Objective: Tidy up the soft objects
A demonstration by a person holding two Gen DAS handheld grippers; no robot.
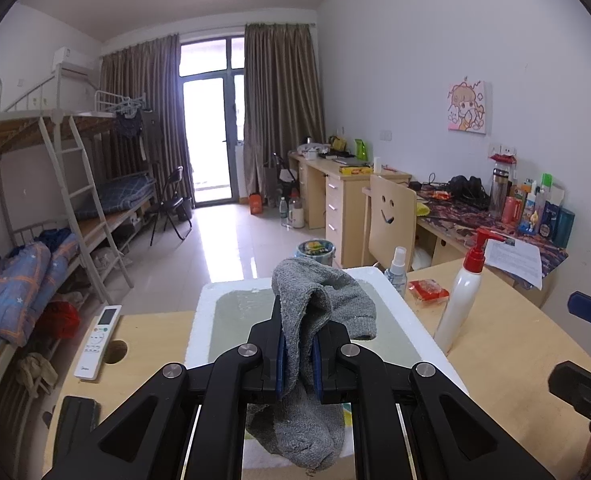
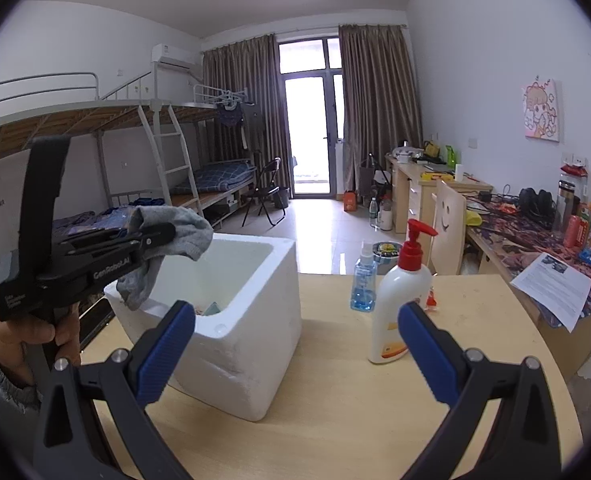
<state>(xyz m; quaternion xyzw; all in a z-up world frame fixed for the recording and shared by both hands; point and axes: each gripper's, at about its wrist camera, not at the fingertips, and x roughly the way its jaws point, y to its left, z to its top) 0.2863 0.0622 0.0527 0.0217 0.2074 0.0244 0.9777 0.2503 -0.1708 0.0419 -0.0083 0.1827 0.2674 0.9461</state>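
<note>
So the left gripper has its blue pads pinched tight on a grey sock, with barely any gap between the fingers. The sock is bunched up: part of it flops over the top of the fingers and the rest dangles below them. It's held up in the air over the white foam box, around the box's near-left rim, not resting on it as far as I can tell.

From the right wrist view you can see the same thing side-on: the left gripper poking in from the left with the sock draped over its tip, and a person's hand wrapped around the handle below. Inside the box there's something small and teal-ish at the bottom, too hidden to say what.

The right gripper is empty, fingers spread wide apart, hanging over the light wooden table just to the right of the box. Between its pads, farther off, stands a white pump bottle with a red top, and a small blue spray bottle sits just left and farther back. A white remote lies on the table's left side, well apart from the box.
</note>
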